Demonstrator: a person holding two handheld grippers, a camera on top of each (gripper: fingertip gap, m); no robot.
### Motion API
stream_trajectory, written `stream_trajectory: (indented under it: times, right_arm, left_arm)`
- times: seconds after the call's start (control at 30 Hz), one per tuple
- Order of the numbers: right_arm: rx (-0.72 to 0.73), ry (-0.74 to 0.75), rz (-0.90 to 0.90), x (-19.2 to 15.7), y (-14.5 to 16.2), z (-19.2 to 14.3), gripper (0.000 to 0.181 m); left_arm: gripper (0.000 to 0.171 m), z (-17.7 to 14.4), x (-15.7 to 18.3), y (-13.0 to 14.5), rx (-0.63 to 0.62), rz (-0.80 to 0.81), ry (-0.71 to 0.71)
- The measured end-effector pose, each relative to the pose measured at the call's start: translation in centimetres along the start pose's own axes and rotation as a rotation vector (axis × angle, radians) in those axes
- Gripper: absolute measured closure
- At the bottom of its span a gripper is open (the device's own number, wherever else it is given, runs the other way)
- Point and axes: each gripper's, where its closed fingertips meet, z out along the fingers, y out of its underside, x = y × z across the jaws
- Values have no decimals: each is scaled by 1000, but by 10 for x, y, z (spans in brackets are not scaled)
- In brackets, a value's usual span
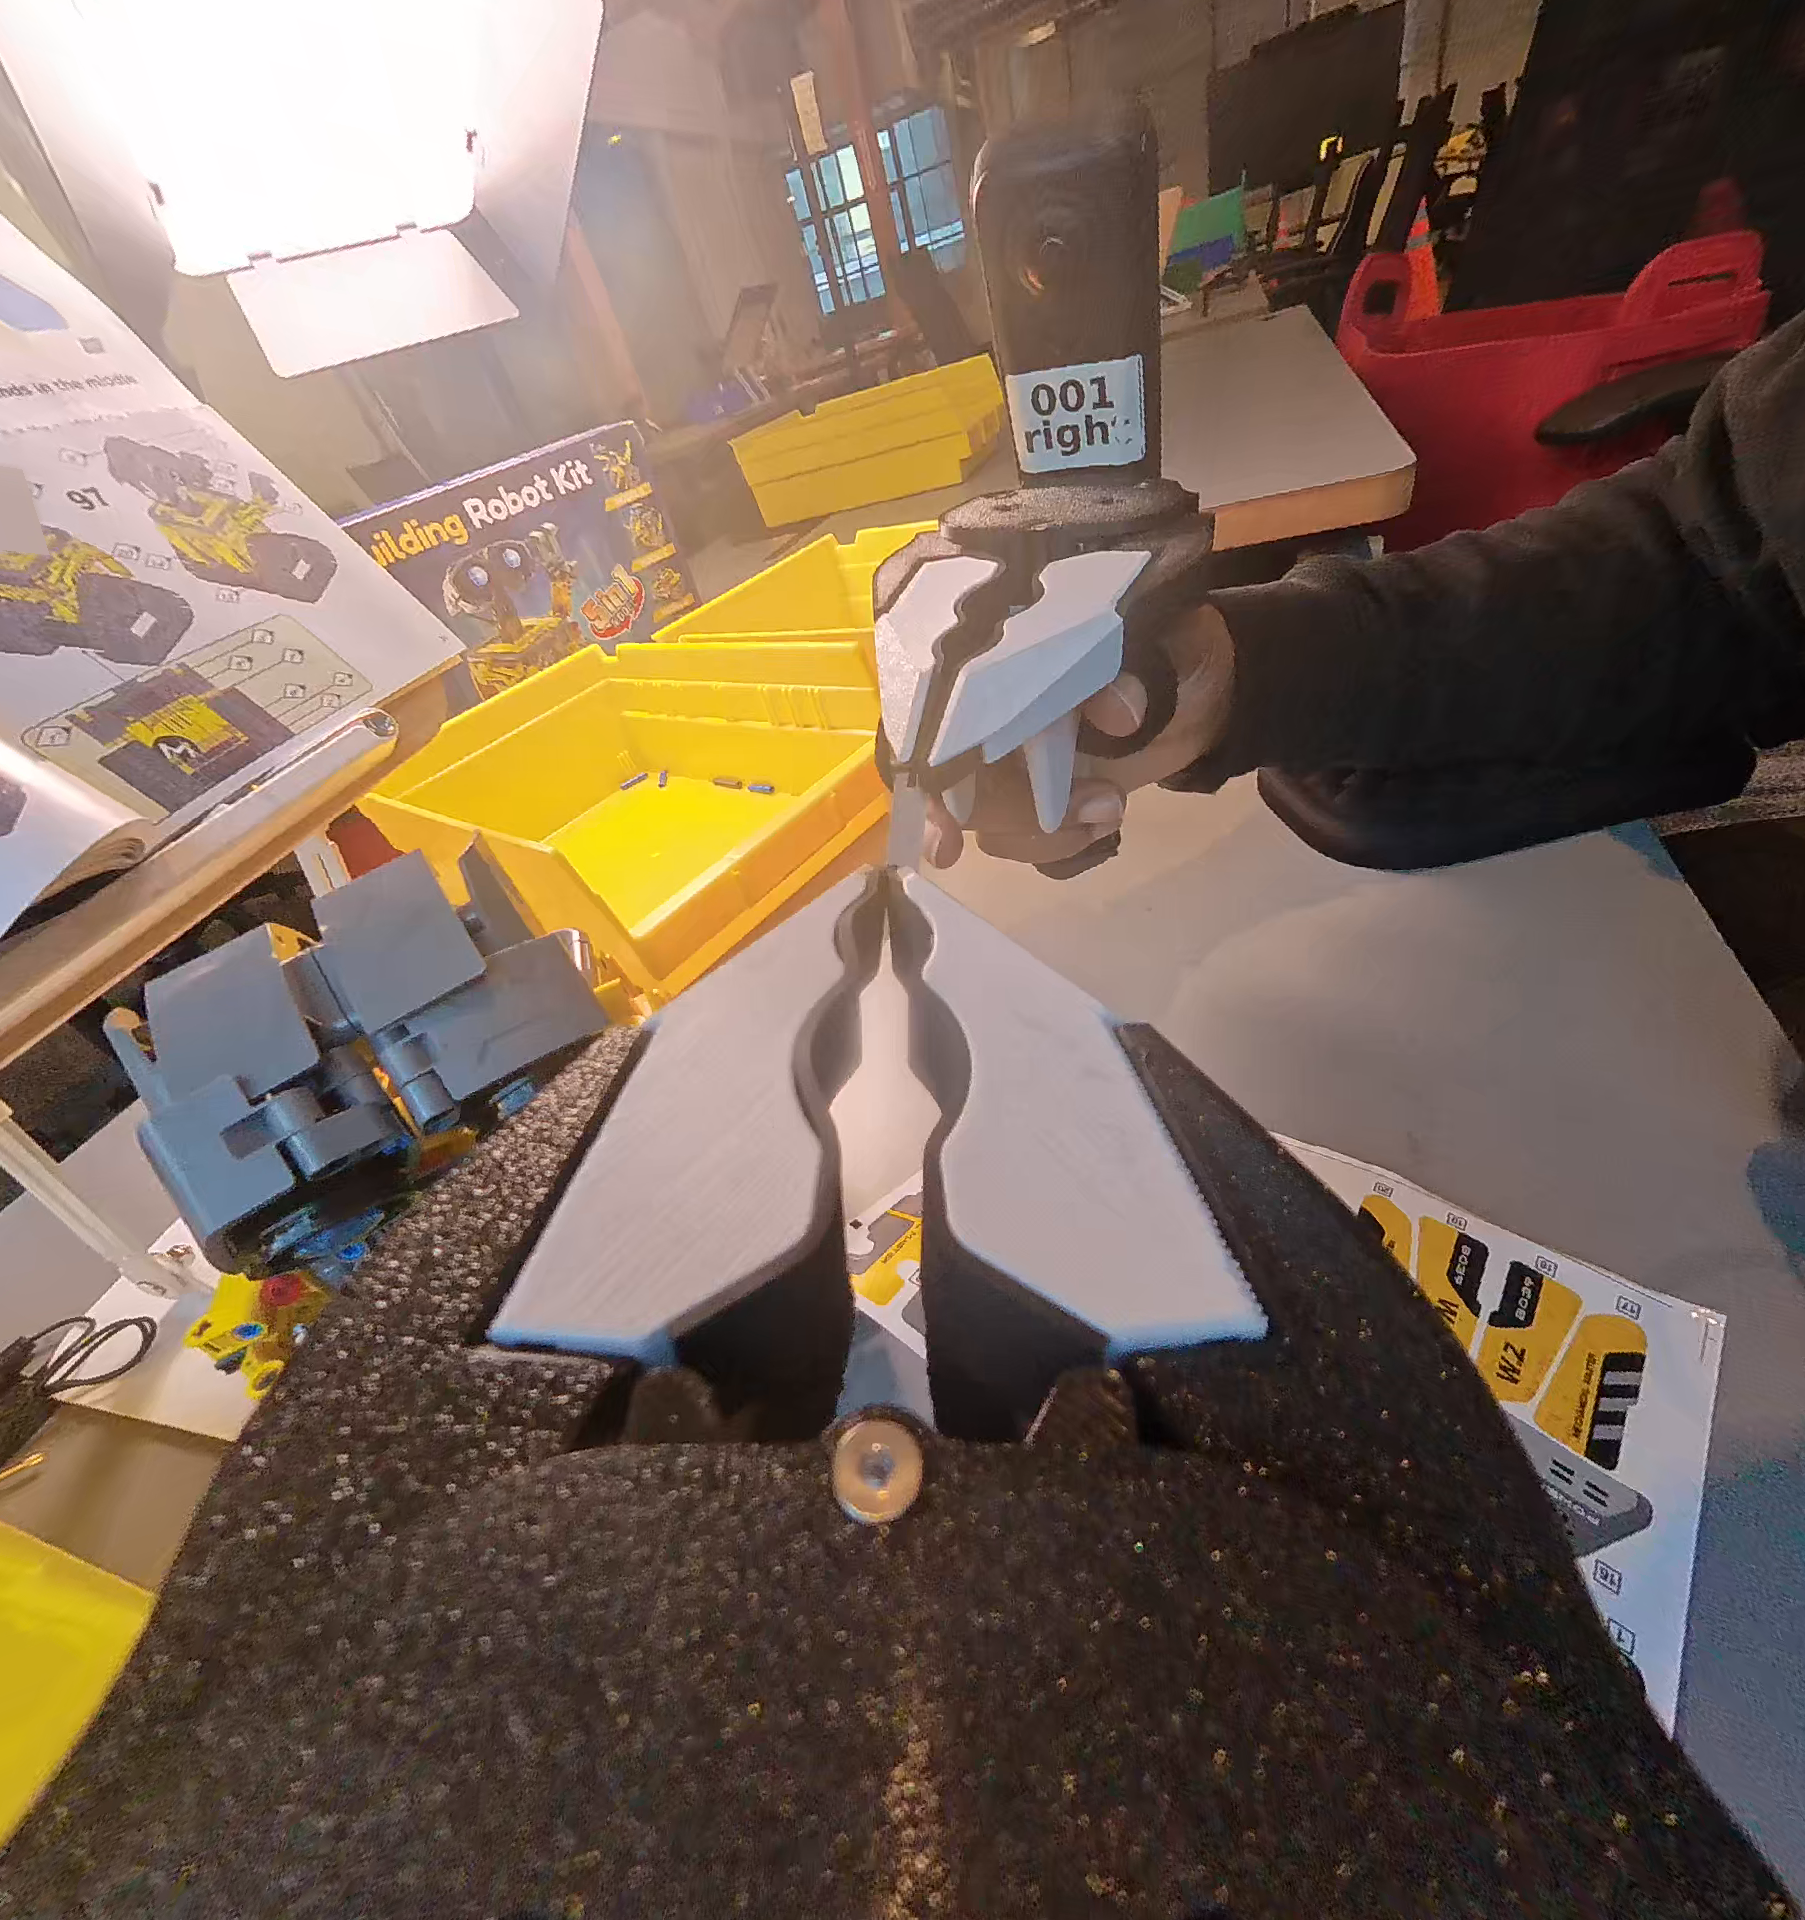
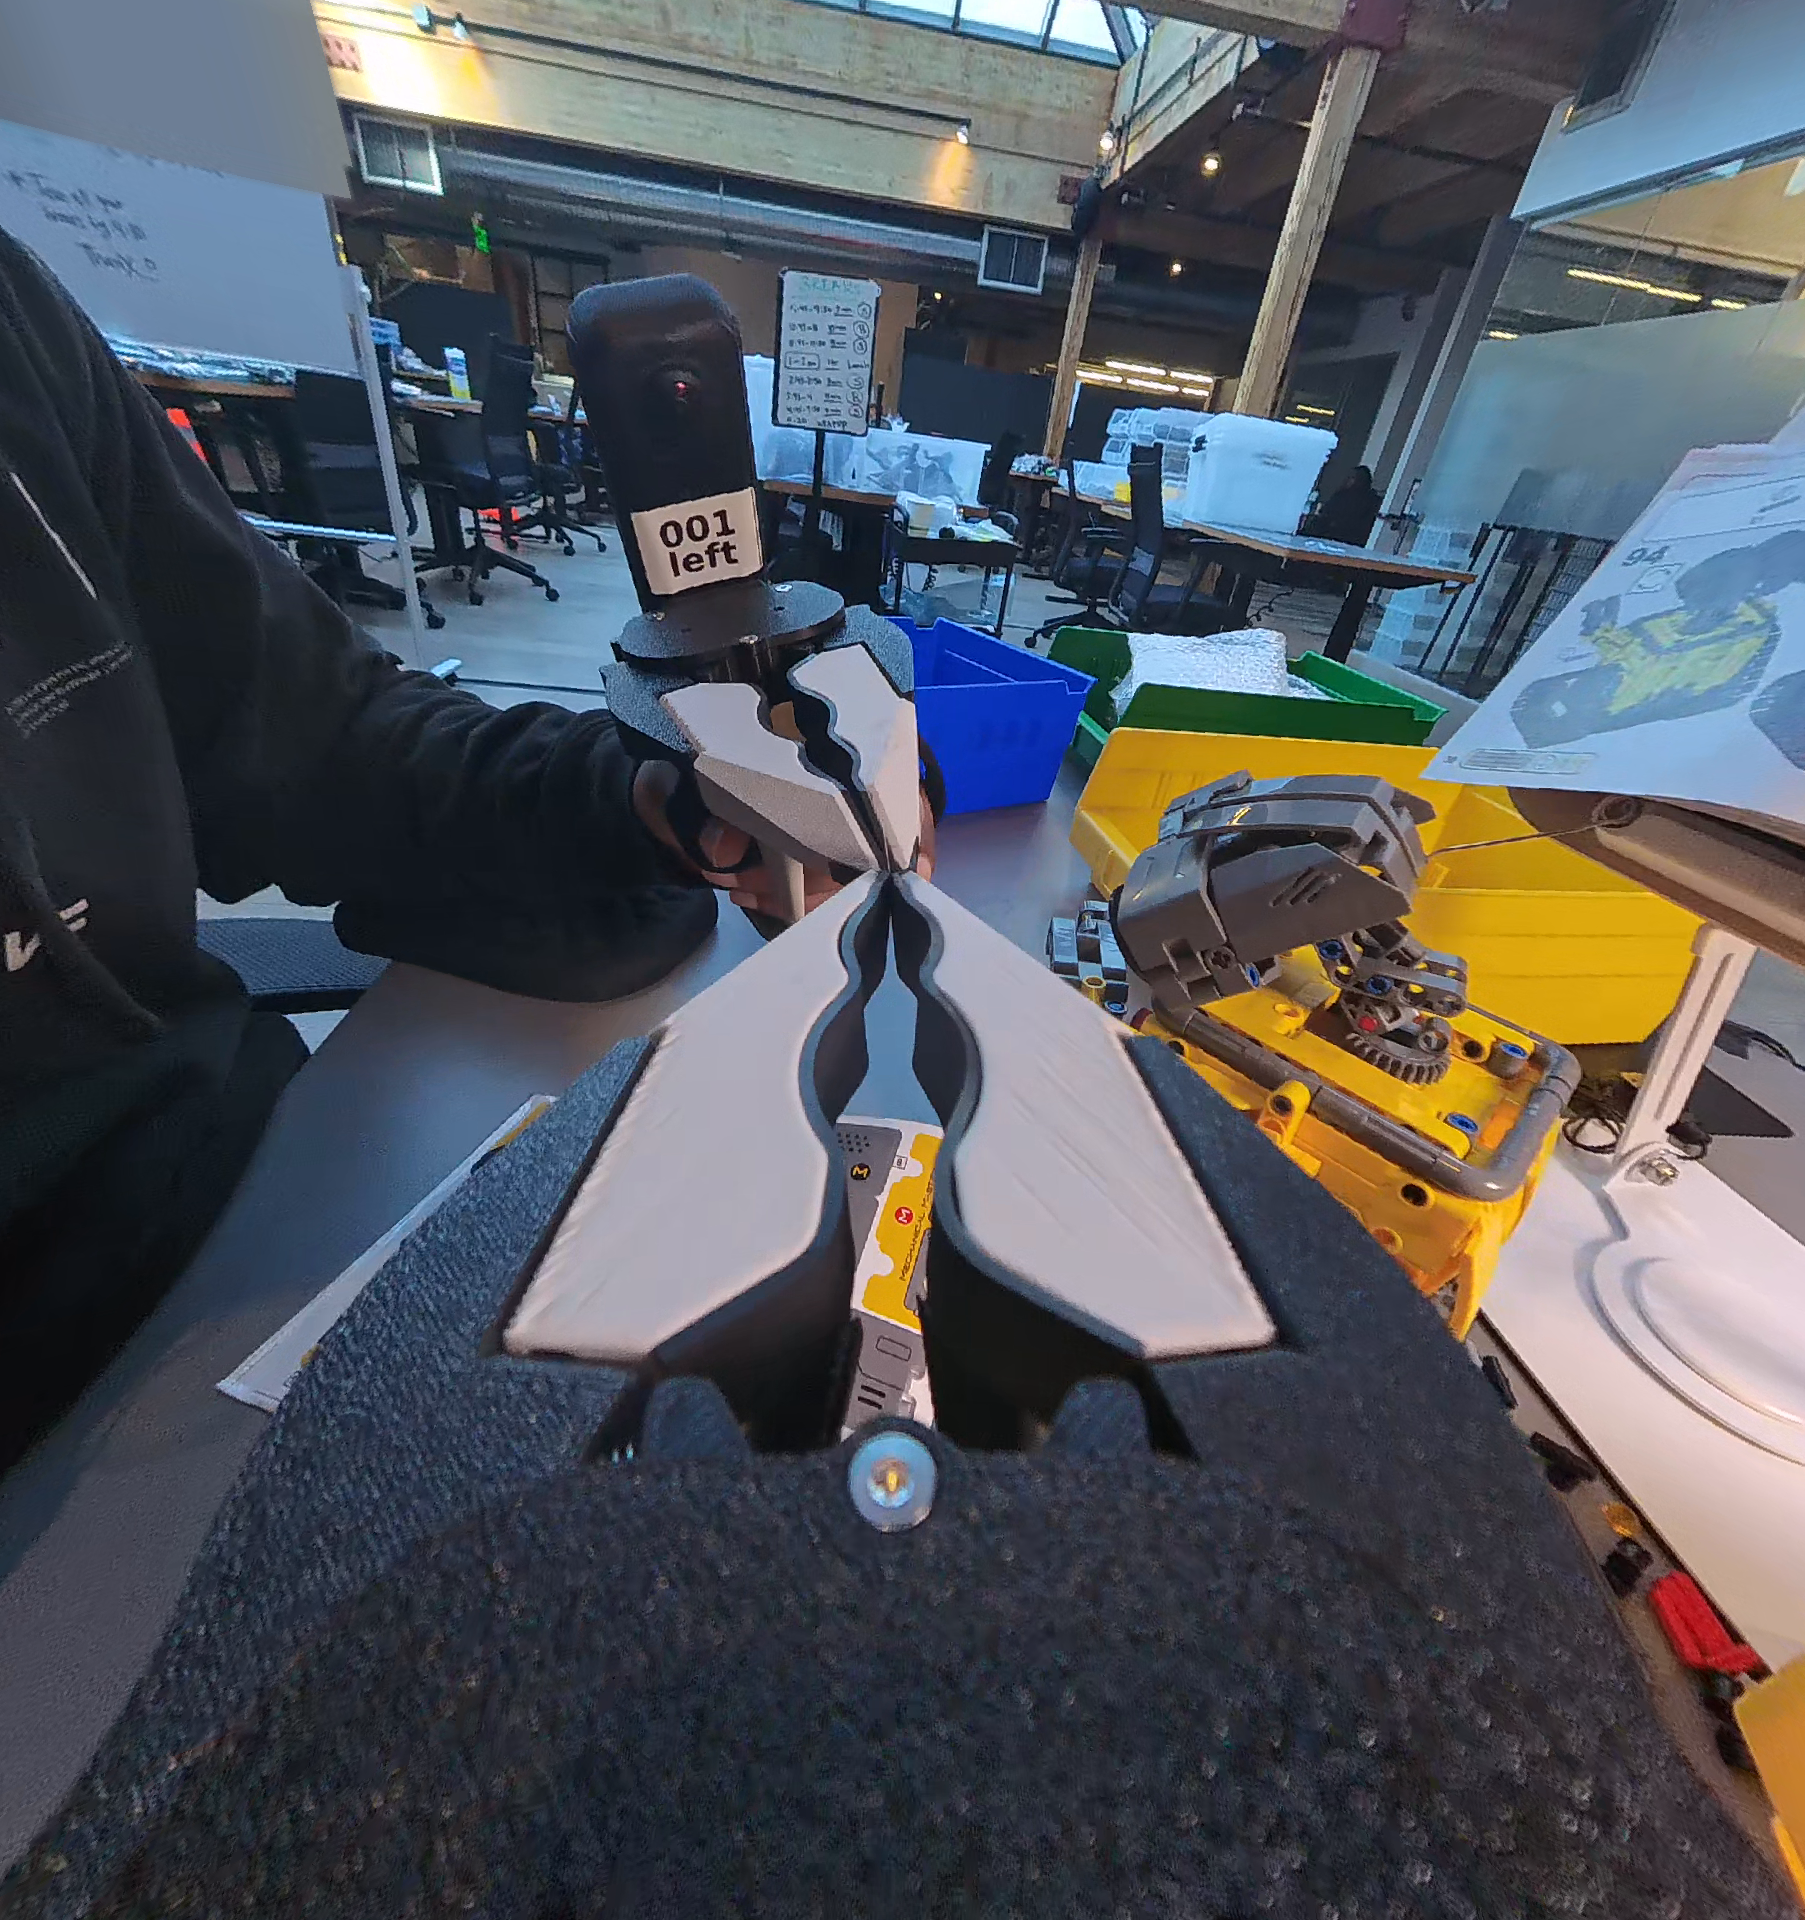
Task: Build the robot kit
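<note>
Closest to the lens, the left gripper (image 1: 885, 888) has its grey fingers drawn together until the tips meet at centre frame. Tip to tip above it is the right gripper (image 1: 906, 777), also pinched narrow, with a small pale strip (image 1: 903, 831) hanging from its tips down to the left one's. Whether the left tips actually grip the strip's lower end I cannot tell. The right wrist view shows the same meeting at centre, though the strip itself is not clear there. A hand (image 1: 1137, 727) in a dark sleeve holds the right gripper's handle.

Below both grippers a yellow and black sticker sheet (image 1: 1500, 1340) lies flat on the grey table (image 1: 1397, 987), lower right. At left of the frame stands a grey and yellow brick model (image 1: 337, 1039), close beside the left fingers. Behind it are an open yellow bin (image 1: 732, 727), a kit box (image 1: 524, 540) and, upper left, an instruction booklet (image 1: 150, 520) propped under a bright lamp panel (image 1: 285, 125).
</note>
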Motion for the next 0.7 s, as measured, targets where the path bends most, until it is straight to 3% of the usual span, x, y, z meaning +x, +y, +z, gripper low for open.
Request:
stream_trajectory:
  times: [0.27, 0.5, 0.7]
  right_arm:
    - [-5, -9, 28, 1, 5, 0, 181]
    - [30, -21, 85, 4, 5, -3, 179]
    - [93, -69, 191, 4, -2, -5, 165]
  left_arm:
    - [171, 2, 1, 5, 16, -53, 27]
    - [171, 4, 4, 4, 107, -256, 110]
    - [171, 8, 6, 8, 142, -391, 168]
